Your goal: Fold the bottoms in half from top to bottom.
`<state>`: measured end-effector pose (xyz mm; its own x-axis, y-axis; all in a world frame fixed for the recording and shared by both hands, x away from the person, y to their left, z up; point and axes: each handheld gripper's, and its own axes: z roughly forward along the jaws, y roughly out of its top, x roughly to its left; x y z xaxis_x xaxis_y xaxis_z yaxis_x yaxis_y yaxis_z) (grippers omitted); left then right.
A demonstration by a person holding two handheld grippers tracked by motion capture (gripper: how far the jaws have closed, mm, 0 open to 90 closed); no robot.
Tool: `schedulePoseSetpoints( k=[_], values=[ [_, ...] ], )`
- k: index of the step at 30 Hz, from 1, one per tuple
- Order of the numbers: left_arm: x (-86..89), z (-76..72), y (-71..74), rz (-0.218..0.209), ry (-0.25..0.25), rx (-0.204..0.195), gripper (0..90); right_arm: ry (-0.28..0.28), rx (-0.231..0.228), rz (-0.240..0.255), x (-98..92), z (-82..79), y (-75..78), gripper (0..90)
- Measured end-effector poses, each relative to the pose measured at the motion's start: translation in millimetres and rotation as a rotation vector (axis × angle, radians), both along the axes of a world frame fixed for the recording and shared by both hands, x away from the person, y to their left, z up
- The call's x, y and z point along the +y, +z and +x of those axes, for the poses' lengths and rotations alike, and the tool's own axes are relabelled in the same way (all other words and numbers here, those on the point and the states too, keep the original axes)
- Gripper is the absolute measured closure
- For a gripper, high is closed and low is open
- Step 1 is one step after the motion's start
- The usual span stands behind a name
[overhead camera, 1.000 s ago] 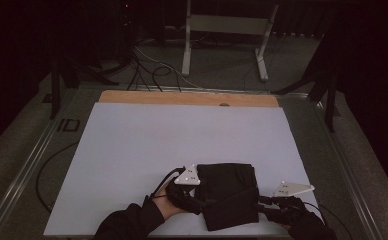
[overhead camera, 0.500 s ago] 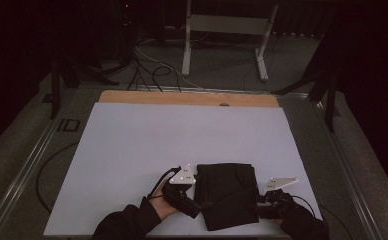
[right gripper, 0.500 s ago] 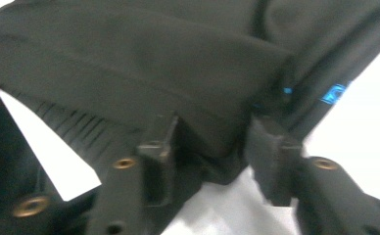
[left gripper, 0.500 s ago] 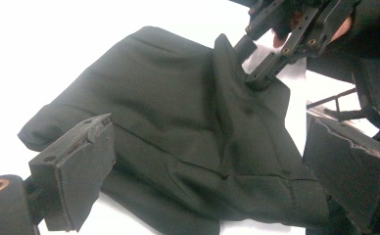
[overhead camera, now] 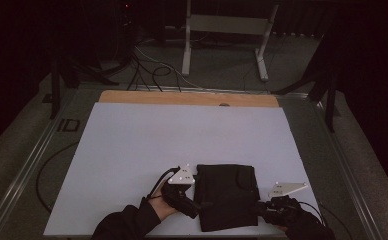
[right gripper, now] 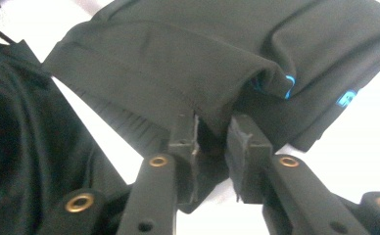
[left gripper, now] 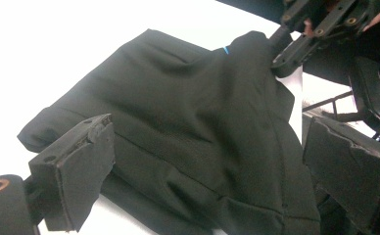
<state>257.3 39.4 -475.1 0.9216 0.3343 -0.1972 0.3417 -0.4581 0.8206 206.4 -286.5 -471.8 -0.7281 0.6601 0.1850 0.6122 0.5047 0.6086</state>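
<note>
**Inspector A:** Nearest item first. Right tongs (overhead camera: 263, 212), lower right of the high view, at the near right corner of the garment (overhead camera: 228, 196). State?

**Inspector B:** In the right gripper view the right tongs (right gripper: 211, 142) have just been closing. The jaws stand narrow with a fold of the garment's (right gripper: 188, 63) hem between them. The pads (right gripper: 242, 147) touch the cloth on both sides, so they have hold of that edge, which is lifted off the white tabletop (right gripper: 374, 142). Blue markings show on the cloth at the right of that frame.

**Inspector A:** Left tongs?

**Inspector B:** Left tongs (overhead camera: 194, 209), bottom centre of the high view, at the garment's near left edge. In the left gripper view the left tongs (left gripper: 207, 161) stand wide apart, having just been opening. The garment (left gripper: 188, 122) lies between and beyond the jaws, but neither pad presses it. Nothing held.

**Inspector A:** Garment position?

**Inspector B:** Black, folded to a rough rectangle, lower centre of the high view, on the near part of the tabletop (overhead camera: 147, 145), between the two tongs.

**Inspector A:** Beyond that?

**Inspector B:** A wooden strip (overhead camera: 187, 98) along the tabletop's far edge. Past it, upper centre, a white stand (overhead camera: 227, 30) on the floor, with cables (overhead camera: 152, 70) to its left.
</note>
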Motion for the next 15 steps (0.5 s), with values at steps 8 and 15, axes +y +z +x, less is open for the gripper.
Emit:
schedulePoseSetpoints(
  k=[8, 15],
  values=[
    [-1.1, -1.3, 0.7, -0.006, -0.004, 0.001, 6.1, -0.061, 0.064, 0.033, -5.1, -18.6, 1.2, 76.6],
    [-2.9, -2.5, -0.6, -0.007, -0.008, 0.005, 6.0, -0.073, 0.119, 0.062, -5.8, -27.1, -6.5, 81.7]
  ],
)
